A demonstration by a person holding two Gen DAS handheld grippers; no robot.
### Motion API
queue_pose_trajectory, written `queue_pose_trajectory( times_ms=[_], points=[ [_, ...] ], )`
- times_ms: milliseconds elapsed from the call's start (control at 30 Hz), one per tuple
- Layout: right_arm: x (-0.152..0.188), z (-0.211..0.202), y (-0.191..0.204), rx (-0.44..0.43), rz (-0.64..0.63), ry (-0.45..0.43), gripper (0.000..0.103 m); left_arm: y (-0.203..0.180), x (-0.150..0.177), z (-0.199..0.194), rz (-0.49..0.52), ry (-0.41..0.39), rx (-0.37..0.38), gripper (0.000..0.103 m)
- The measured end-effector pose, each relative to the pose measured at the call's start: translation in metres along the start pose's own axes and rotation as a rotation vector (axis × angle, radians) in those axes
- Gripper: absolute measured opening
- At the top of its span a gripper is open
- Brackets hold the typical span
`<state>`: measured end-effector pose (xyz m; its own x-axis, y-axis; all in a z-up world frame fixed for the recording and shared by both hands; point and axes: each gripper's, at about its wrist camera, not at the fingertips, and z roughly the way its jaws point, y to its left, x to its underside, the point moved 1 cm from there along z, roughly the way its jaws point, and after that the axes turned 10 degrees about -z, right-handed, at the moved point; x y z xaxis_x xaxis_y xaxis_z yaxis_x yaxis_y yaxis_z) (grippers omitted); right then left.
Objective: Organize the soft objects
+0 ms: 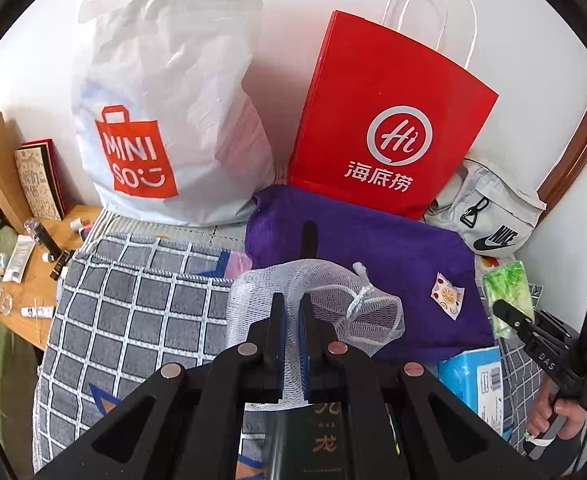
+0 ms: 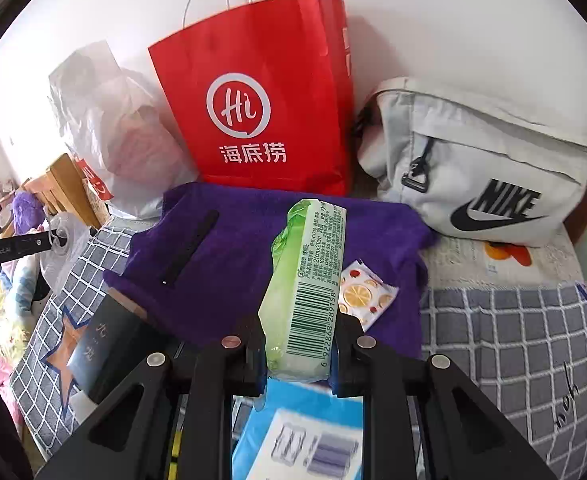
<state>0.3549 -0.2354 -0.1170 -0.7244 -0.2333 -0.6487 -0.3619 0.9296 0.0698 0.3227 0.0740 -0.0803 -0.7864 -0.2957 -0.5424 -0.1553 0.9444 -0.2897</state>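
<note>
A white mesh bag (image 1: 313,312) is pinched between the nearly closed fingers of the left gripper (image 1: 292,300), raised just above the near-left edge of the purple towel (image 1: 373,256). A green tissue pack (image 2: 307,292) is clamped lengthwise by the right gripper (image 2: 299,320) — fingers closed onto its sides, barcode face up, held over the towel's near edge. The towel is spread on a grey checked blanket (image 1: 133,320); a small fruit-print sachet (image 2: 367,294) lies on it just right of the tissue pack, and a black strap (image 2: 191,246) lies on its left part. At the far side, against the wall, a red paper bag (image 2: 261,92) is stood upright, with a white MINISO plastic bag (image 1: 165,112) to its left and a grey Nike bag (image 2: 481,168) to its right. A blue box (image 2: 293,432) is seen just under the right gripper, and a dark box (image 2: 105,344) lies near left.
</note>
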Motion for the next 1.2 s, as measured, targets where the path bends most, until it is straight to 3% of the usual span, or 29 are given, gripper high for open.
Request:
queue_pose_trajectory(
  times_ms=[367, 700, 1200],
  points=[
    [0.003, 0.065, -0.006, -0.037, -0.031, 0.139, 0.022, -0.014, -0.011, 0.041, 0.043, 0.047, -0.002, 0.006],
    [0.006, 0.082, -0.015, -0.05, -0.016, 0.168, 0.022, -0.044, -0.016, 0.087, 0.103, 0.127, 0.011, 0.006],
    [0.009, 0.097, -0.023, -0.077, 0.008, 0.221, 0.024, -0.055, -0.005, 0.148, 0.077, 0.265, 0.038, 0.006]
  ],
)
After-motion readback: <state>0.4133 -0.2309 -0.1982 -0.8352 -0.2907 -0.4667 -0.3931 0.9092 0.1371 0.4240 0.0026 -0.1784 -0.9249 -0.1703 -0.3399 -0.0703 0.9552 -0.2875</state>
